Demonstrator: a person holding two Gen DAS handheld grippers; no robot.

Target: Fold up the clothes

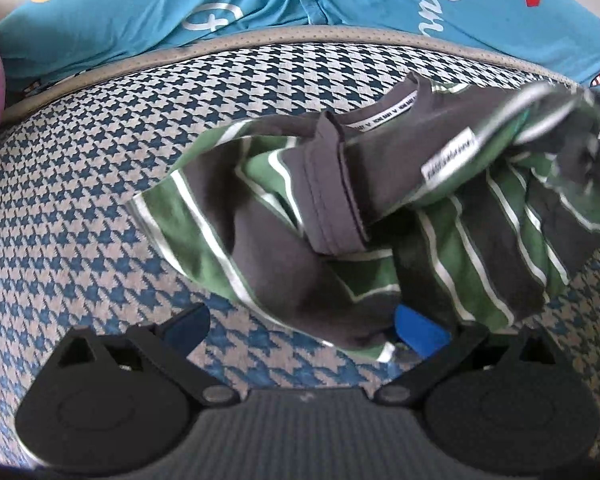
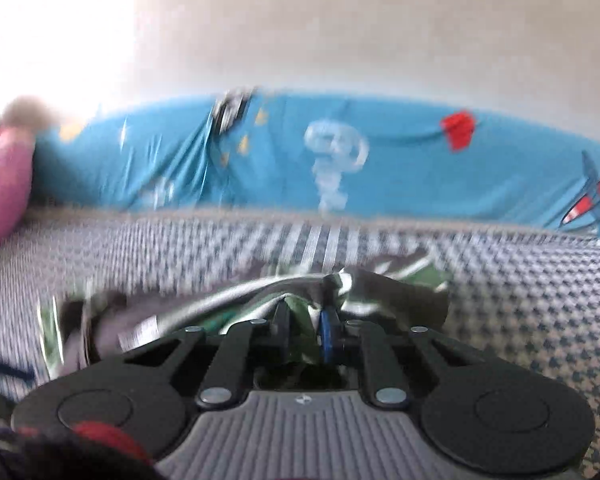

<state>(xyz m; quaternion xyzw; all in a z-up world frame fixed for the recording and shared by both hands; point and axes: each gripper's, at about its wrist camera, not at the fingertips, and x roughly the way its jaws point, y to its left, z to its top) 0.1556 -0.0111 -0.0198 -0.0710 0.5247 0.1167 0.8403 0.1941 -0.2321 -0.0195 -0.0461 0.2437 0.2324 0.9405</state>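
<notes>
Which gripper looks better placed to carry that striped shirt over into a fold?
Probably the right gripper: it is shut on the striped shirt. The left gripper is open, shirt hem merely draped over one finger.

Motion blur smears the striped shirt (image 2: 260, 300), perhaps pinched in the right tongs (image 2: 306, 328).

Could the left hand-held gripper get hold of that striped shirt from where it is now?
Probably yes. The left hand-held gripper is open, and the striped shirt already drapes over one fingertip. Nothing lies between them on the houndstooth cover.
</notes>
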